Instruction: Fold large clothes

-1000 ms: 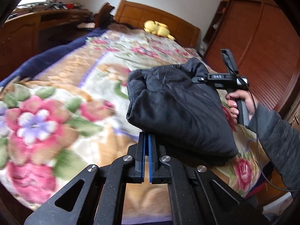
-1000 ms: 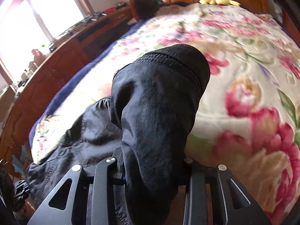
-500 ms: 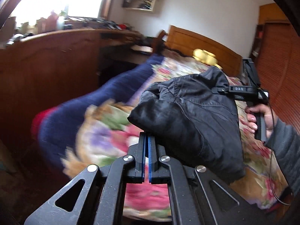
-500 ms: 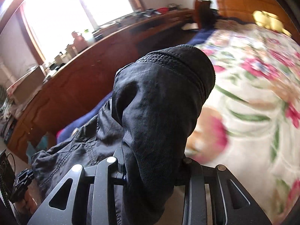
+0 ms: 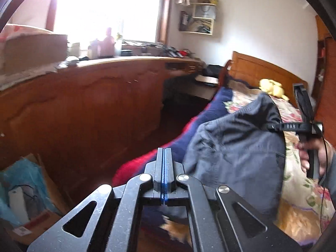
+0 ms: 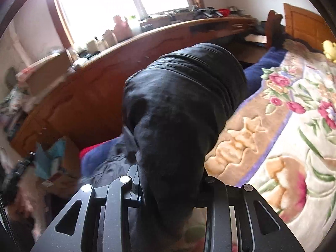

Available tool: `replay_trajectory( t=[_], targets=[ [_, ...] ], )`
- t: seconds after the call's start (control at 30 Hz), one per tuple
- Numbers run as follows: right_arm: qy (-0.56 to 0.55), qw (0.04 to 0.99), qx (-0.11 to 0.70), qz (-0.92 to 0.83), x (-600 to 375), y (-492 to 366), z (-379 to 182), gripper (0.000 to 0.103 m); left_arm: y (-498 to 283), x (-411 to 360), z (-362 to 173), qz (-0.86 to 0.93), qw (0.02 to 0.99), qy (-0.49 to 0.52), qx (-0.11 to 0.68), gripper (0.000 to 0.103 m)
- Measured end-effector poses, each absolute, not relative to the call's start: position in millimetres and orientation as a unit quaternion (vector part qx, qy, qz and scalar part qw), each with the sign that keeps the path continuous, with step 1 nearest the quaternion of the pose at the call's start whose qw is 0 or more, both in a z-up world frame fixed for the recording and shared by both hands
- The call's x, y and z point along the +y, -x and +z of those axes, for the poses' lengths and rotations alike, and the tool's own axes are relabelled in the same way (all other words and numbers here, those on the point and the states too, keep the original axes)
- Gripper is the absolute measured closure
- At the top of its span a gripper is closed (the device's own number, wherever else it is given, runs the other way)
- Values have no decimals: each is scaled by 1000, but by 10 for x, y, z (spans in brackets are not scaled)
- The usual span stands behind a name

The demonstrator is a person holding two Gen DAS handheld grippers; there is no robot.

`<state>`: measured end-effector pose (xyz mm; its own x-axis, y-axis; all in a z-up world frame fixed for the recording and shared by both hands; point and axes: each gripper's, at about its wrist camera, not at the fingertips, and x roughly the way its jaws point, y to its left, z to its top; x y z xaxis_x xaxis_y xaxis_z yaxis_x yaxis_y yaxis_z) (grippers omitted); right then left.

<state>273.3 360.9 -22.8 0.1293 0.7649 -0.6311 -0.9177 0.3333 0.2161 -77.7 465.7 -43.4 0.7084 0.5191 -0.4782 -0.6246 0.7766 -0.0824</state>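
We find the jaws of the left gripper pressed fully together, blue pads face to face, with nothing visible between them. The jaws of the right gripper stand partly apart and are clamped on a thick bundle of the dark garment, which rises in front of that camera as a rounded, stitched fold. From the left wrist view, we see the same dark garment hanging in the air beside the closed left jaws, to their right, and held up at its far corner by the right gripper; the person's right hand grips the handle below it. We locate the garment above the near left edge of the bed, clear of the floral blanket. A navy and red layer shows along that edge of the bed. Left of the bed stands a long wooden surface crowded with small items beneath a bright window. At the head of the bed we note a wooden headboard and a yellow soft toy. On the floor left of the bed sits an open cardboard box.
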Motion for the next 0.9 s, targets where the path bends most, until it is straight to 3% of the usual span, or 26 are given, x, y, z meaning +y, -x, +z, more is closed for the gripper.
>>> replay_trajectory(
  t=[0.3,0.47,0.9],
  targets=[
    [125,758,402,499,3547,-3323,-832,70,801,4681,-766,293,903,149,278,102],
    [132,764,434,458,3383,-3609,-1267,70,689,4561,-1083,254,900,170,312,77],
    [139,763,427,465,3350,-3685,-1494,69,236,4586,-1490,228,880,233,347,76]
  ],
)
